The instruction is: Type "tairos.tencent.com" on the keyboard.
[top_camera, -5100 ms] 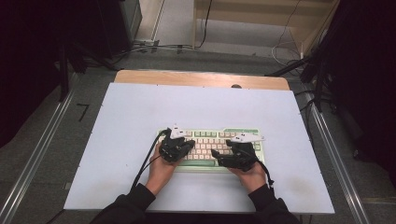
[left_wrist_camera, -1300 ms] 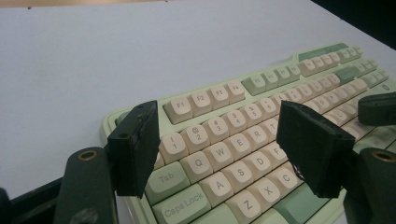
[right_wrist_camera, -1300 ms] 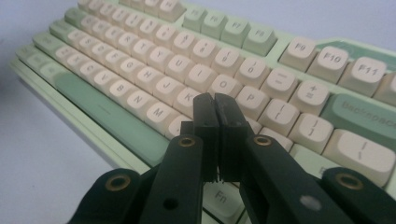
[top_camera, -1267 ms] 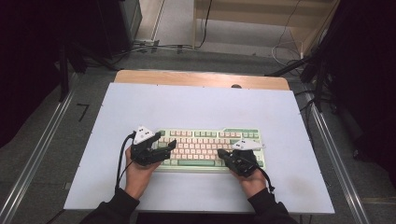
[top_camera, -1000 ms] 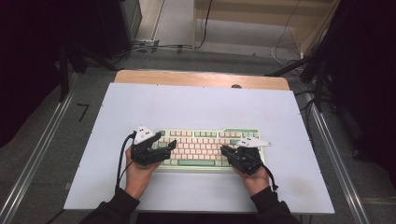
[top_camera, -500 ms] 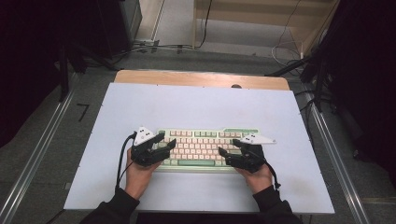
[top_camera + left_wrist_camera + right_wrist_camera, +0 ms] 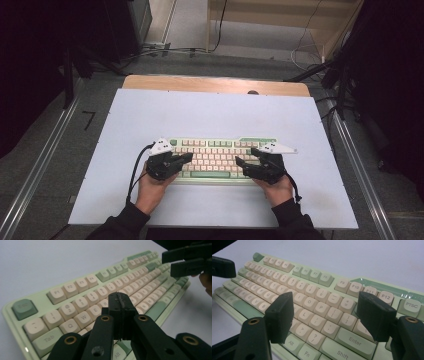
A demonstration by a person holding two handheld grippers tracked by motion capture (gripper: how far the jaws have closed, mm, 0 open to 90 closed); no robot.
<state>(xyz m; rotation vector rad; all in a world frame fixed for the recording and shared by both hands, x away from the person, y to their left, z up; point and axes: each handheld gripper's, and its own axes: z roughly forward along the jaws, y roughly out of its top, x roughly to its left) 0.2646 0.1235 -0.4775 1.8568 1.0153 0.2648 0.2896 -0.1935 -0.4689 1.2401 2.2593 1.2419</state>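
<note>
The keyboard (image 7: 220, 157) is the one obstacle on the table (image 7: 210, 112), lying across its near middle. Beyond the keyboard the tabletop lies bare to the far edge, and to either side of it wide bare strips give passage. In front of the keyboard, two hands (image 7: 150, 187) fill the narrow strip.

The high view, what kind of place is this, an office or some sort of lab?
Probably a lab or recording rig rather than an office: one keyboard lies on a plain white table, metal rails flank it, and loose cables run across a grey carpeted floor.
</note>
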